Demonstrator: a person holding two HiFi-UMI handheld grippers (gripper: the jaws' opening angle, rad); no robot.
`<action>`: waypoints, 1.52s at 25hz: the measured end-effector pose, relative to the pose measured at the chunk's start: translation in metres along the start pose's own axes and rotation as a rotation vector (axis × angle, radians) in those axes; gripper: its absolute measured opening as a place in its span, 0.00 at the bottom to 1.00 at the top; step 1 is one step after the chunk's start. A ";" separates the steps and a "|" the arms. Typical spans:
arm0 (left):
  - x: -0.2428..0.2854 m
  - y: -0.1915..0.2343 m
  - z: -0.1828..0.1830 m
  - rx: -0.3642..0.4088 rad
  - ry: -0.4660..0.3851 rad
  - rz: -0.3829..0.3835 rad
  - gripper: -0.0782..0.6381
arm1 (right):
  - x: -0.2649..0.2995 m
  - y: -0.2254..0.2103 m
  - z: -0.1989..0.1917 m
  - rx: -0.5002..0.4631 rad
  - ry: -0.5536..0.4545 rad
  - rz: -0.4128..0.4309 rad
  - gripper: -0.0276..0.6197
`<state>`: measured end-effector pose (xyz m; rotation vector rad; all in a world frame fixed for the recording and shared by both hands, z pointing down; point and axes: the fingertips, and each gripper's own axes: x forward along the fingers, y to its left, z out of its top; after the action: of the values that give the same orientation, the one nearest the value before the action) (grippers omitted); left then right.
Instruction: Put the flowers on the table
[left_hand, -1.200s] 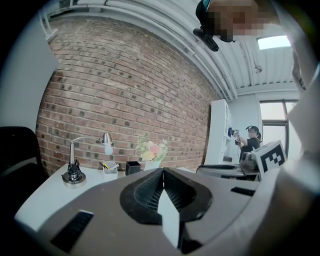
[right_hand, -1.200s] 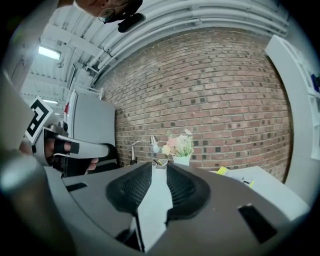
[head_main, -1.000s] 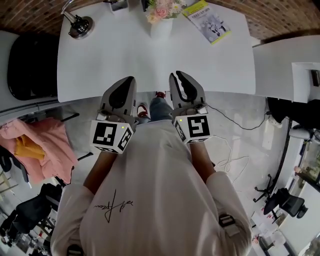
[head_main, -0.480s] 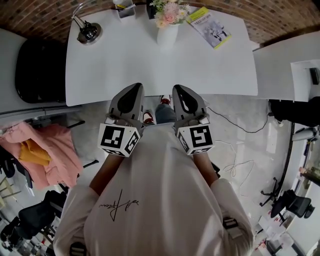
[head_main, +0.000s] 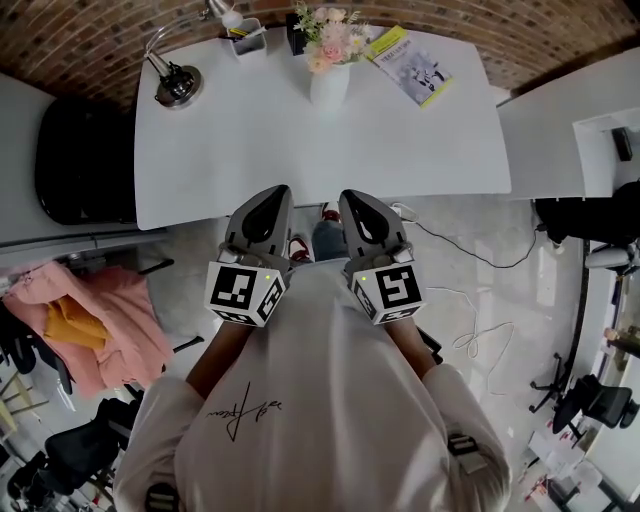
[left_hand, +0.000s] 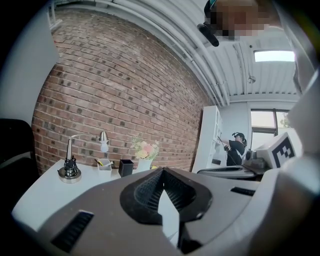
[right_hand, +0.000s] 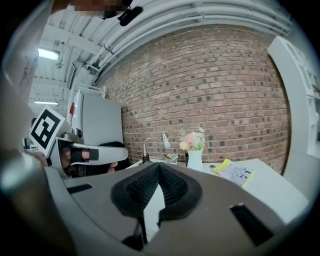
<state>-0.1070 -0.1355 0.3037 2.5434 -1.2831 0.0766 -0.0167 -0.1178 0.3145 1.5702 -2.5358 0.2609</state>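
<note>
Rough brick wall (head_main: 80, 40) — smooth, matt white table (head_main: 250, 140).

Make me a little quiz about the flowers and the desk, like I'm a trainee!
1. True or false: the flowers stand in a white vase on the white table.
2. In the head view, what lies on the table just right of the vase? A) a booklet with a yellow edge B) a banana C) a teddy bear
3. Fill the gap: the left tool and the right tool are both ___, with nothing held in them.
Key: 1 true; 2 A; 3 shut.
</note>
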 end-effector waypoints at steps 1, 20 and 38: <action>0.000 0.000 -0.001 -0.001 0.002 -0.001 0.12 | -0.001 0.000 0.000 0.002 0.000 0.001 0.08; 0.001 -0.007 -0.002 0.004 -0.005 0.001 0.12 | -0.006 -0.006 0.005 0.012 -0.021 0.016 0.08; 0.012 0.000 0.014 0.035 -0.034 0.007 0.12 | 0.005 -0.011 0.022 0.026 -0.052 0.085 0.08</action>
<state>-0.1010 -0.1485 0.2924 2.5800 -1.3146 0.0584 -0.0098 -0.1318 0.2953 1.4987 -2.6531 0.2674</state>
